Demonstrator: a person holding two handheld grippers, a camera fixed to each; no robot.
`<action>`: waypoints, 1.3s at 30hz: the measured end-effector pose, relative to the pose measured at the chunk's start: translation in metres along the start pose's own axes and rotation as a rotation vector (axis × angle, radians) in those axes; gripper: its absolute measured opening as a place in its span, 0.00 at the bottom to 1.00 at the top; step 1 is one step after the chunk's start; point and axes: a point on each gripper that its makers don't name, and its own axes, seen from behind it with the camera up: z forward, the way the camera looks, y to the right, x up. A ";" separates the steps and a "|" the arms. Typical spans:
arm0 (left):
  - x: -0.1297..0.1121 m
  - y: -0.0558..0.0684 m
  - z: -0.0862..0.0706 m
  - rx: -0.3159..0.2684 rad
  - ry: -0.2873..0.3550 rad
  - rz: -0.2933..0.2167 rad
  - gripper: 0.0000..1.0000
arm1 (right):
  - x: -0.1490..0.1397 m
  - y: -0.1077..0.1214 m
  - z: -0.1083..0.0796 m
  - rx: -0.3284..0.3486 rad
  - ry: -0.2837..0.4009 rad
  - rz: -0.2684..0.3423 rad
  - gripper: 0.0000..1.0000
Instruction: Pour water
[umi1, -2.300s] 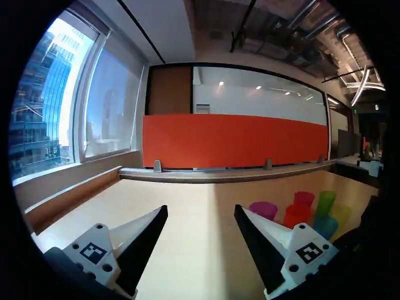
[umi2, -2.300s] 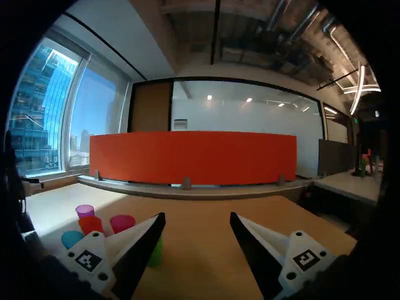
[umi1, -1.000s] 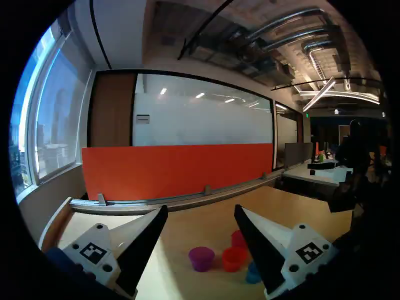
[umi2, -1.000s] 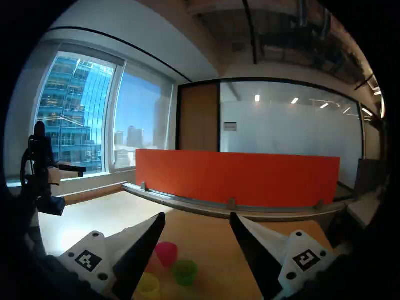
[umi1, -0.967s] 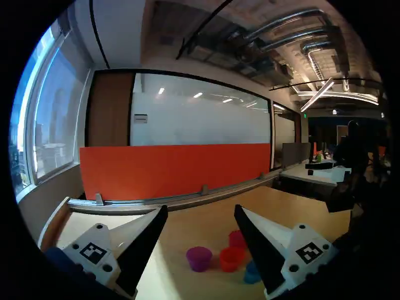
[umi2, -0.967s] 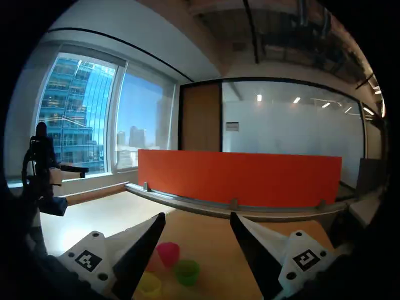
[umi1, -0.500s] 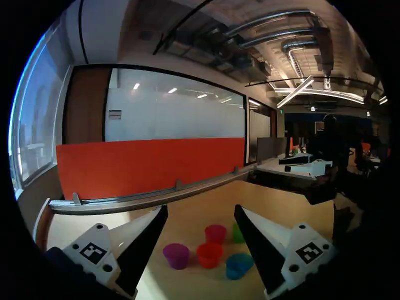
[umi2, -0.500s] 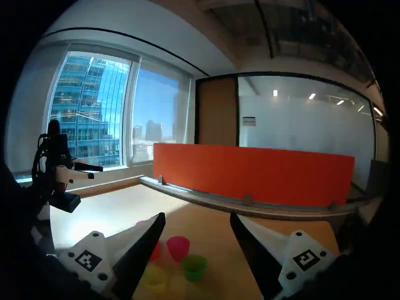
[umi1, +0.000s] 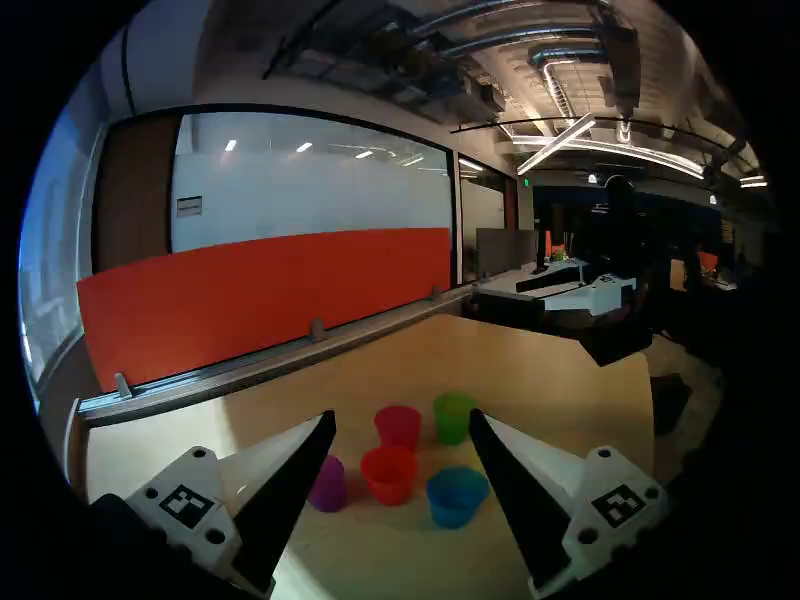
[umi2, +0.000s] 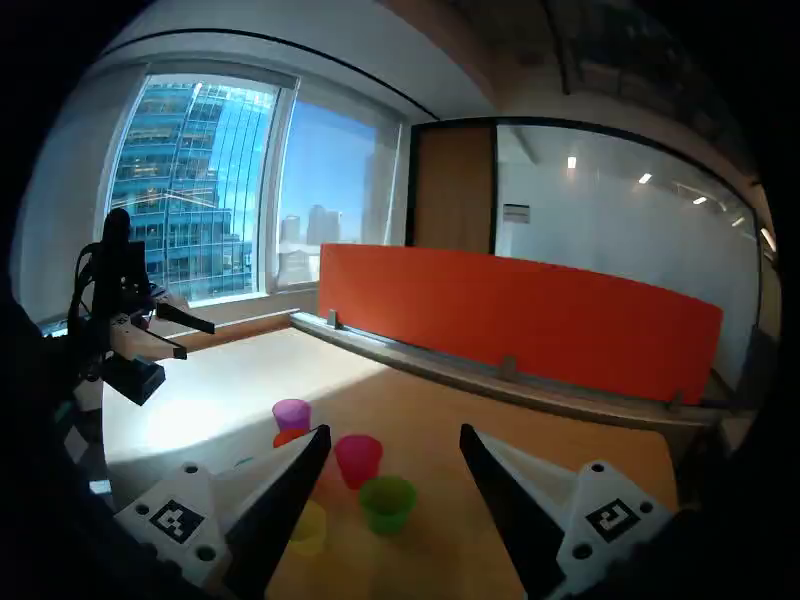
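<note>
Several small plastic cups stand in a cluster on the wooden table. In the left gripper view I see a purple cup, an orange cup, a pink cup, a green cup and a blue cup. My left gripper hovers open above and short of them, holding nothing. In the right gripper view the purple cup, pink cup, green cup and yellow cup sit in front of my open, empty right gripper.
An orange divider panel with a metal rail runs along the table's far edge. Big windows lie to the left in the right gripper view. The left gripper shows at far left there; the right gripper shows at right in the left gripper view.
Both grippers have swung toward the cups and tilted down. The cups now lie between each pair of fingers and look closer. Both stay open.
</note>
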 end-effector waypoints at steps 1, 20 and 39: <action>-0.004 0.003 0.002 -0.010 -0.008 0.001 0.99 | -0.003 0.000 0.001 0.003 -0.006 -0.003 1.00; -0.066 0.031 0.036 -0.124 -0.145 0.019 0.99 | -0.046 0.002 0.028 0.044 -0.088 0.023 1.00; -0.134 0.057 0.057 -0.208 -0.301 0.056 0.99 | -0.075 0.005 0.056 0.068 -0.149 0.028 1.00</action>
